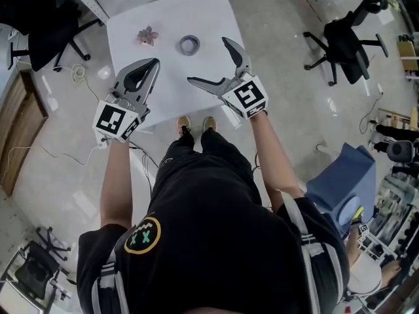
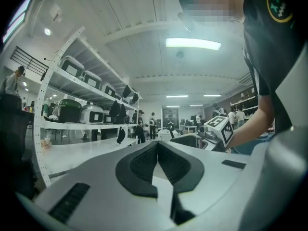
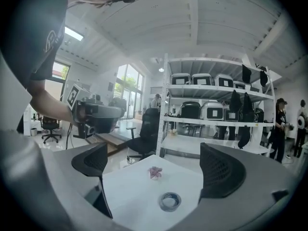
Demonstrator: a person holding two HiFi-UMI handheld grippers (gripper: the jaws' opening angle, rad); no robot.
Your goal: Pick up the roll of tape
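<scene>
The tape (image 1: pixel 189 44) lies flat on the table (image 1: pixel 196 12), toward its far side, hole facing up (axis vertical). A pink flower (image 1: pixel 147 36) sits further left on the table. The right gripper (image 1: pixel 207 59) hovers over the table, jaws wide apart and empty. The left gripper (image 1: pixel 152 67), at the table's left edge, has its jaws pressed together on nothing.

Black T-shirt (image 1: pixel 209 221), round badge (image 1: pixel 143 235), seemingly 2 striped sleeves (image 1: pixel 105 277)

Pink flower (image 1: pixel 147 36) on white table (image 1: pixel 175 74)
</scene>
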